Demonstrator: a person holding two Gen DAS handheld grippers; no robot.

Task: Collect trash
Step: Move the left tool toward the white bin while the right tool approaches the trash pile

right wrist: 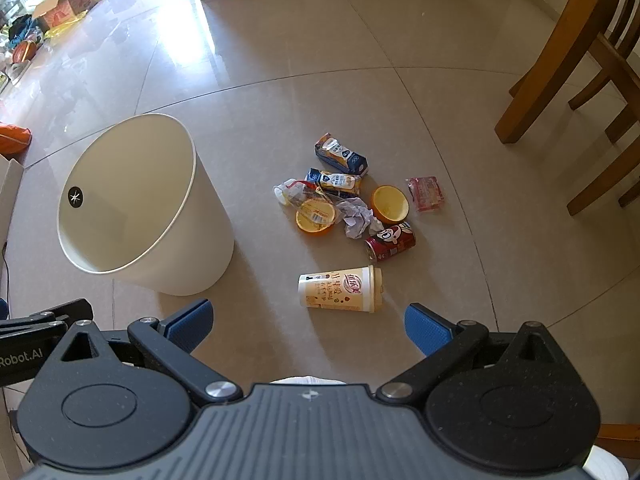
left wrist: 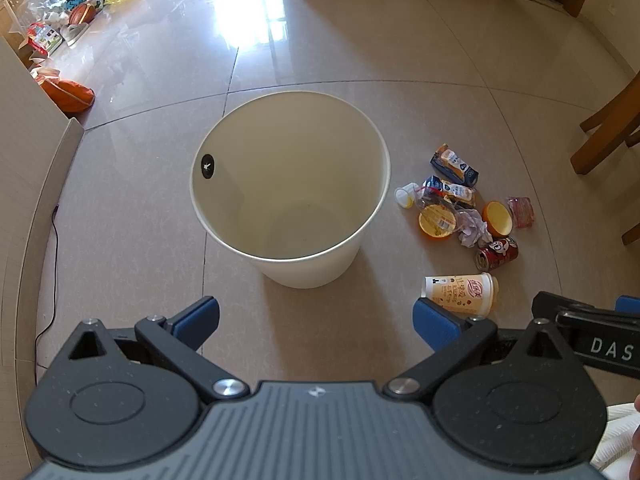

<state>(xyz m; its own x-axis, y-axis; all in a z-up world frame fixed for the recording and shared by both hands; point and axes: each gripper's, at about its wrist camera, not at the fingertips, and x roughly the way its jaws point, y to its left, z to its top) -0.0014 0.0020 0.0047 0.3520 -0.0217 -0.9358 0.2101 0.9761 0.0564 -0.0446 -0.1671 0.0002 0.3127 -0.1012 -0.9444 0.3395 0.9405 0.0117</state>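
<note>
Where beige floor tiles [left wrist: 360, 40] fill both views, stands upright a cream bin [left wrist: 288, 184], mouth open, inside bare down to the base only in the left wrist view; seen from the right wrist, shows its outer wall and just part of the inside. Beside it on the floor, well apart from the rim, lies the trash pile. Nearest the grippers, a toppled drink cup [right wrist: 340, 289]; beyond that, a red can [right wrist: 391, 241], crumpled paper [right wrist: 358, 216], two orange bowls [right wrist: 390, 204], two small cartons [right wrist: 340, 155], a pink wrapper [right wrist: 426, 193]. Wooden chair legs [right wrist: 560, 60] loom large in the right wrist view, barely clipped at the edge of the other. Left gripper [left wrist: 316, 320] spread wide, grasping nothing. Right gripper [right wrist: 308, 326] likewise released, above bare tile short of the cup.
</note>
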